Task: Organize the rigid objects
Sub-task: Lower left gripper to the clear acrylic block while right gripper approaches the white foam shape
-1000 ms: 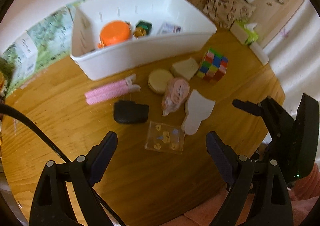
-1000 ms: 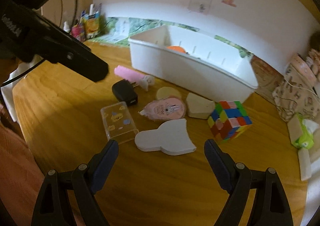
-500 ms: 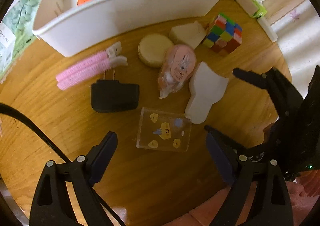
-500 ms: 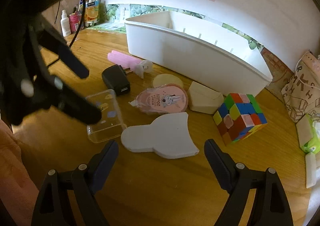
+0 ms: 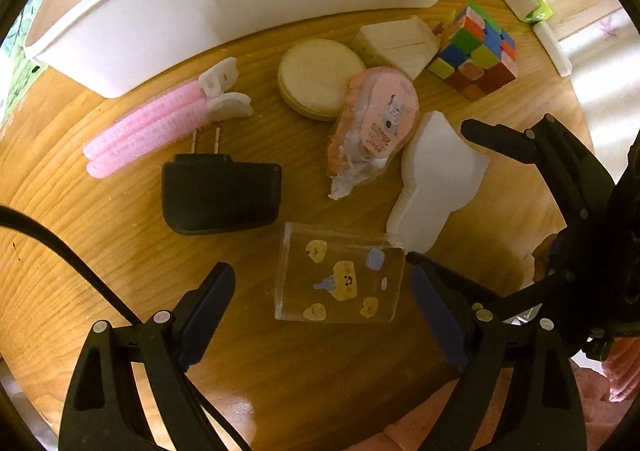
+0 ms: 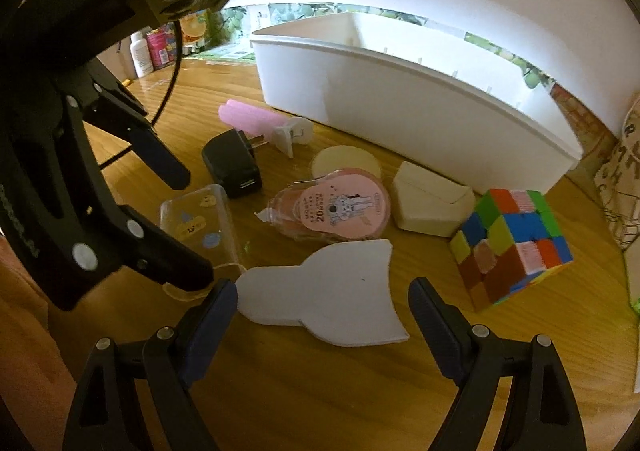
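Observation:
A clear plastic box [image 5: 338, 279] with cartoon stickers lies on the wooden table [image 5: 100, 251]. My left gripper [image 5: 320, 283] is open and straddles it from above, its pads not pressing on the box. A flat white foam shape [image 6: 332, 291] lies beside the box, and my right gripper [image 6: 322, 299] stands open over its near edge. In the right wrist view the left gripper [image 6: 192, 227] hangs over the clear box [image 6: 196, 219]. The white bin [image 5: 240, 3] stands behind the objects.
Between the bin and the grippers lie a black charger [image 5: 220, 197], a pink hair clip [image 5: 160, 123], a round wooden disc [image 5: 316, 79], a pink correction tape [image 5: 376, 123], a cream block [image 5: 394, 43] and a colour cube [image 5: 476, 55]. Bottles [image 6: 156, 51] stand at the far left.
Both grippers have come down toward the table. The left one has tipped downward and now frames the clear box; the right one has closed in on the white shape.

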Tool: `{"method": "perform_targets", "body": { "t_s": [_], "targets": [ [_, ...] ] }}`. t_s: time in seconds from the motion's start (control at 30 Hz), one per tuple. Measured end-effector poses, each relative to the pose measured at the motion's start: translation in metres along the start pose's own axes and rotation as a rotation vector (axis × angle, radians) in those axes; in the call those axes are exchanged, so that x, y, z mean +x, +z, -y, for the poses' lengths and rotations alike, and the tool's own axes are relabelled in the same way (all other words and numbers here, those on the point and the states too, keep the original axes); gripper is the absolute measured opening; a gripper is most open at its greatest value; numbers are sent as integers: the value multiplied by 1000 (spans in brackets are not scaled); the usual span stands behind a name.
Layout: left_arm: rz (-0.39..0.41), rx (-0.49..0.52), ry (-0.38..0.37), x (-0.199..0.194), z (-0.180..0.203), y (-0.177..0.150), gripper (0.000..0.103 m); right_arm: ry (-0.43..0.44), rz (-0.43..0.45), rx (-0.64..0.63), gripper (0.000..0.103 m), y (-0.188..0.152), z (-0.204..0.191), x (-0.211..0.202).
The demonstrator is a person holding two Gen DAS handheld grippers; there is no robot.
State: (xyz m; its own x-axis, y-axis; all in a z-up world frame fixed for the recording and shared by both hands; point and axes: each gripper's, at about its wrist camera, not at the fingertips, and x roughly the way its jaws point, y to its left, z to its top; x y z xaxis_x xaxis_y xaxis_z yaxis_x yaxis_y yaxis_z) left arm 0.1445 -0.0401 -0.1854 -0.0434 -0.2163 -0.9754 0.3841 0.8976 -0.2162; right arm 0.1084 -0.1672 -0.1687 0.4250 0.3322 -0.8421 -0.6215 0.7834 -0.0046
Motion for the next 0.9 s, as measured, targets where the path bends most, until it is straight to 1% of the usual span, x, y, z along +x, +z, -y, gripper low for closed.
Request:
{"method": "perform_targets", "body": {
  "t_s": [0.1, 0.2, 0.3, 0.37, 0.53, 0.63, 0.7, 0.73, 0.9],
  "targets": [
    [-6, -20, -11, 2, -4, 1, 89, 23, -9, -6, 88, 0, 1, 3],
    [-12, -42, -38, 3, -6, 1, 84, 39, -25, -31, 88, 1, -2, 8],
    [-18, -45, -38, 4, -6, 1, 83, 49, -26, -44, 88, 1, -4, 10],
    [-18, -51, -46, 5, -6, 2, 80, 58, -31, -46, 88, 2, -3, 11],
    [-11, -47, -46, 7, 1, 8, 75, 87, -32, -54, 88, 3, -5, 14],
    [-2, -39, -46, 7, 2, 10, 75, 91, -33, -57, 88, 4, -5, 17],
    [5, -36, -48, 7, 4, 12, 72, 95, -29, -58, 88, 5, -5, 17],
    [9, -36, -49, 7, 4, 12, 69, 94, -28, -57, 88, 5, -5, 18],
    [14, -31, -50, 8, 10, 17, 69, 92, -23, -61, 88, 6, -6, 19]
  ]
}}
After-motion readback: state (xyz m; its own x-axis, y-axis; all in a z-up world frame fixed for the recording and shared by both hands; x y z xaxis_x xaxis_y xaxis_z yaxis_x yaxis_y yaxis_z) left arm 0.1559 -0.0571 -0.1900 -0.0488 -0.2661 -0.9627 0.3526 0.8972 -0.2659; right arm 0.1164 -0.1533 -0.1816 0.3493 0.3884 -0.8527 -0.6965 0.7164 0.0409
